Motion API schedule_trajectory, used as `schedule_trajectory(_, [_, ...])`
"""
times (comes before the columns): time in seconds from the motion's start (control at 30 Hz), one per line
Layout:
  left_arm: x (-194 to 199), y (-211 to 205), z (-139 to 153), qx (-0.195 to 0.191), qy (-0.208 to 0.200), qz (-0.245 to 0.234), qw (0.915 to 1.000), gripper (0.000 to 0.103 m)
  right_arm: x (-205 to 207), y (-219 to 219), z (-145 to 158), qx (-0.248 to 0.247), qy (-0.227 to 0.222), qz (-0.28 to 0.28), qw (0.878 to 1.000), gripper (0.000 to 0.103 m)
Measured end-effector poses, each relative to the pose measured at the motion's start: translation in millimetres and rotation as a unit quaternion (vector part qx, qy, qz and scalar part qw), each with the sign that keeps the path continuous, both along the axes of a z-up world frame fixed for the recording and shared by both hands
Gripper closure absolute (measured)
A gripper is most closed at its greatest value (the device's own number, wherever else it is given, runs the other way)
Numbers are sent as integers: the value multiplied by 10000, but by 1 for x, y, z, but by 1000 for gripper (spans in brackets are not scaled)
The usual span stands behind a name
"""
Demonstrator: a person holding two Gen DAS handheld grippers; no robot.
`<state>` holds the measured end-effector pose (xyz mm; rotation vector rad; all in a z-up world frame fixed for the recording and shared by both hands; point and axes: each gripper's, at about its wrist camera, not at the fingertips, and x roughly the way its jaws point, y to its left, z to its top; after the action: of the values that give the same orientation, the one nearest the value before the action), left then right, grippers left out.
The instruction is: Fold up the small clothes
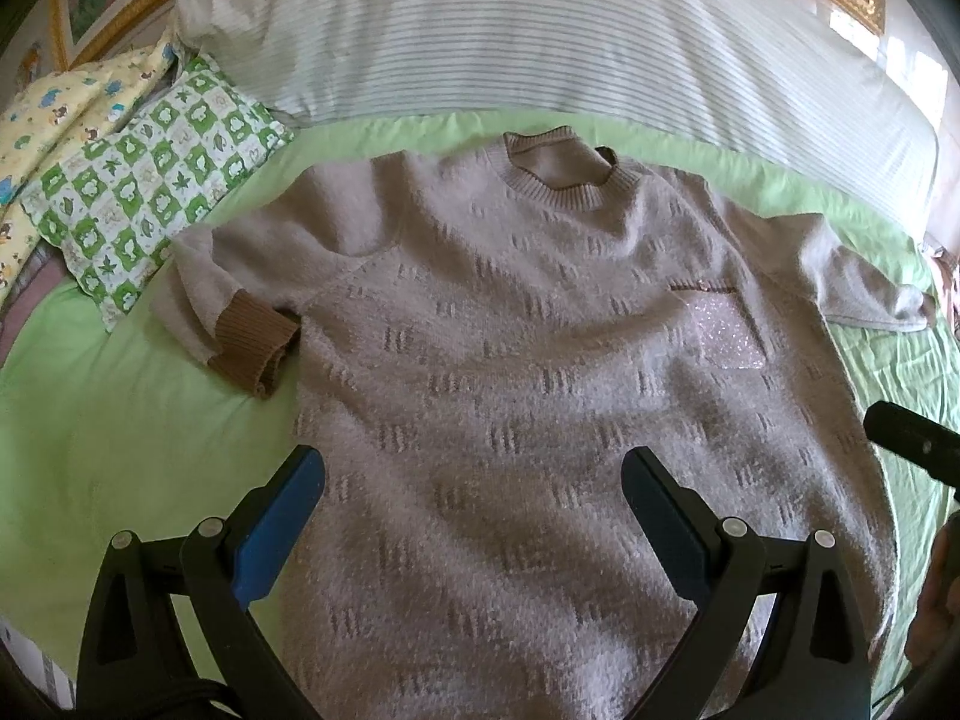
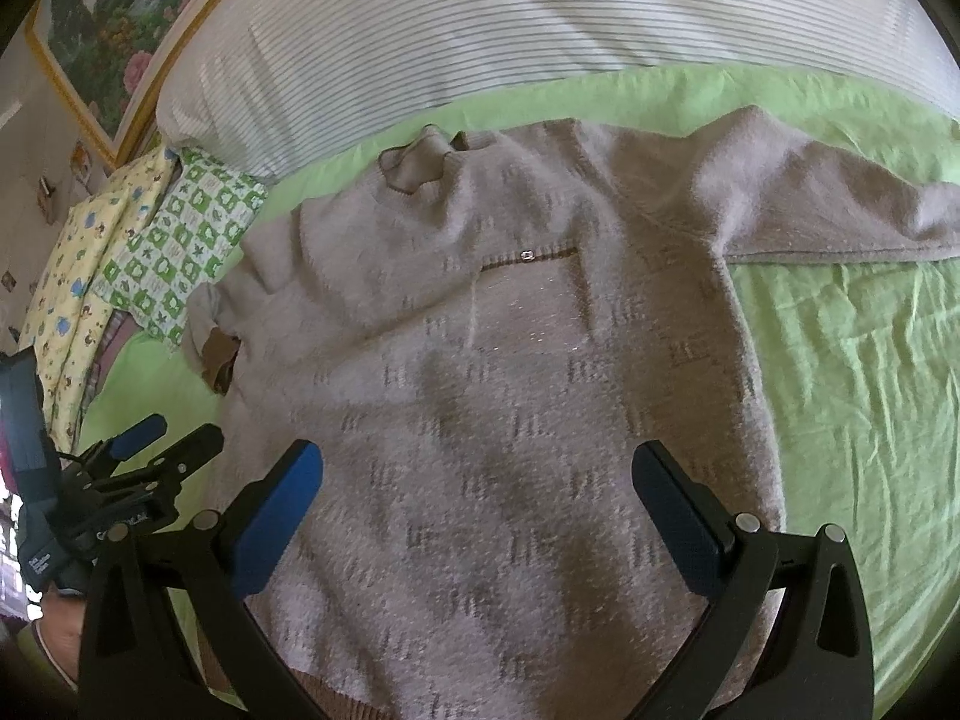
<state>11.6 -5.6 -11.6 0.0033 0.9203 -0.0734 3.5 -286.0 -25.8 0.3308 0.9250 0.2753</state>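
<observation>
A small beige knit sweater lies flat, front up, on a green bedsheet, its neck toward the pillows. Its left sleeve is bent in, brown cuff showing. The right sleeve stretches out sideways. A glittery chest pocket sits on the right side. My left gripper hovers open over the lower body of the sweater. My right gripper is open too, above the sweater's lower middle. The left gripper also shows at the left of the right wrist view.
A long white striped pillow runs along the far side. A green-checked small pillow and a yellow patterned one lie at the far left. Framed pictures hang on the wall behind. Bare green sheet spreads to the right.
</observation>
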Motion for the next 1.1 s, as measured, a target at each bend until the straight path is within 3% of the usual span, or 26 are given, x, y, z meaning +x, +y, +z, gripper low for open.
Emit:
schedule_trajectory(0.2, [12, -2, 0, -12, -95, -123, 9999, 3, 10, -37, -3, 162, 29, -436, 9989, 0])
schedule_trajectory(0.43, [46, -9, 1, -54, -90, -201, 9997, 3, 26, -129, -10, 446, 69, -1646, 9853, 1])
schedule_trajectory(0.63, [86, -14, -2, 4, -6, -190, 9998, 3, 40, -239, -20, 601, 40, -3085, 9493, 6])
schedule_trajectory(0.73, [109, -16, -5, -25, 3, -181, 9998, 3, 52, -283, -27, 426, 96, -3641, 9303, 12])
schedule_trajectory(0.83, [132, -15, -11, -118, 43, -170, 9998, 3, 63, -317, -35, 270, 129, -3970, 9173, 17])
schedule_trajectory(1.1, [168, -12, -32, -237, 224, -144, 9994, 3, 90, -377, -64, 492, 331, -4644, 8837, 36])
